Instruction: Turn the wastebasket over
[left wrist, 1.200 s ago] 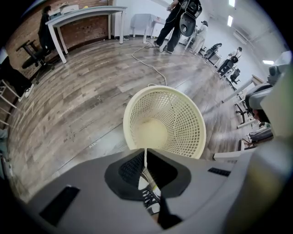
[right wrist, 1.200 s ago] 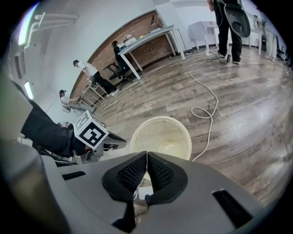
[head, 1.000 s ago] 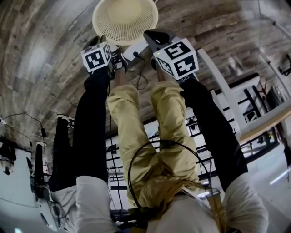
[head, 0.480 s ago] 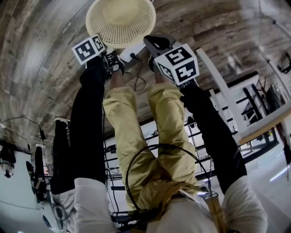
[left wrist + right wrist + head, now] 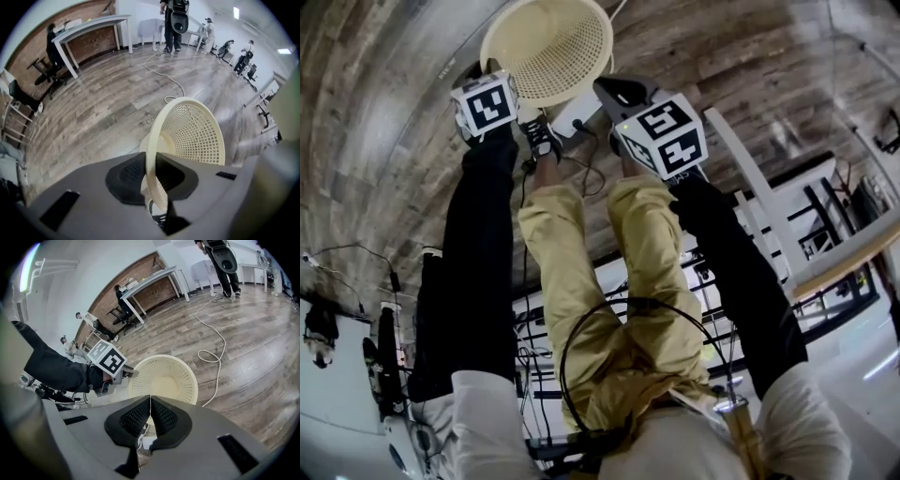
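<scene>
Head view: the cream lattice wastebasket [image 5: 548, 45] lies at the top of the frame on the wooden floor [image 5: 384, 141], its open mouth turned toward the person; the left gripper [image 5: 492, 94] sits at the basket's near left rim, while the right gripper [image 5: 619, 91] hangs just beside the basket's right side, apart from it; the person's tan trousers [image 5: 637, 234] run down the middle between two black sleeves, and a white table [image 5: 769, 197] stands to the right. Left gripper view: the jaws are pressed onto the wastebasket's rim [image 5: 149, 159], which runs edge-on between the two dark pads; the basket hangs tilted from this grip with its mesh wall [image 5: 194, 136] swelling away to the right; a white cable [image 5: 161, 75] trails across the planks beyond. Right gripper view: the jaws are brought together with only a hairline gap and nothing between them; the wastebasket shows just past their tips, mouth facing the camera and its solid bottom visible inside, with the left gripper's marker cube [image 5: 108, 359] at its left rim; whether the basket's base touches the floor cannot be told.
</scene>
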### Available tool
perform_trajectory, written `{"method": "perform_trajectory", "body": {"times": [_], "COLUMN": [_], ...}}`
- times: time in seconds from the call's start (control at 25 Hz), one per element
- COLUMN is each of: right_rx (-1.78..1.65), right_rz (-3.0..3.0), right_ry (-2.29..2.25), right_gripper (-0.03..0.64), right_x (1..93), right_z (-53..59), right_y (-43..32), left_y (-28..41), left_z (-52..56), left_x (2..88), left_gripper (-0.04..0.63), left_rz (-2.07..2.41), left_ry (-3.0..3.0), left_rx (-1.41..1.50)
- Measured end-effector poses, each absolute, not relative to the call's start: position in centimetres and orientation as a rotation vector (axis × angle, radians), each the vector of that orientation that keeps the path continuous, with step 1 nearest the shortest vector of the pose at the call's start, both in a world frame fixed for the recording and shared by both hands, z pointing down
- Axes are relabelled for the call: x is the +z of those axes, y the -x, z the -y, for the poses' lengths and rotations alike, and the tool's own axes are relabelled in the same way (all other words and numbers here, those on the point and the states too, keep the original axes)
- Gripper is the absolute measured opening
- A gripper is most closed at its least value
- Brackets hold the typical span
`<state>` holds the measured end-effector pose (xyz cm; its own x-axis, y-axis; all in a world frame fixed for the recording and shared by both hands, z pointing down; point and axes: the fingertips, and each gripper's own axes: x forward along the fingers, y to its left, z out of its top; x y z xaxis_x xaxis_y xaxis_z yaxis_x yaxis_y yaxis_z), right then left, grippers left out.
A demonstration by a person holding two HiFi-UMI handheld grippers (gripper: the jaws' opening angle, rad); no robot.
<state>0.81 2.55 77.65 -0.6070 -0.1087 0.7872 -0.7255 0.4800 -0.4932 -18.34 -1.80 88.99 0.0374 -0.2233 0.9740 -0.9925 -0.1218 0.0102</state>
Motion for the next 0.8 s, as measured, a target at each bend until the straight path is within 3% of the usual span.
{"method": "perform_trajectory", "body": {"times": [0.32,0.8], "right_rx": [1.117,1.140], "right_rz": [2.016,1.987], "right_ry": [-0.713,-0.731], "right_gripper": [0.023,0.023], "right_x": [79.0,80.9], "right_z": [-0.6,0.7], "right_y": [-1.6,-2.8], "left_y": [16.3,7.5], "left_z": [4.1,-2.9], "left_x": [87.0,88.8], "left_gripper": [0.057,0.057], "left_rz": [1.343,0.916], "left_ry": [-1.772,-2.164], "left_rx": [1.504,1.795]}}
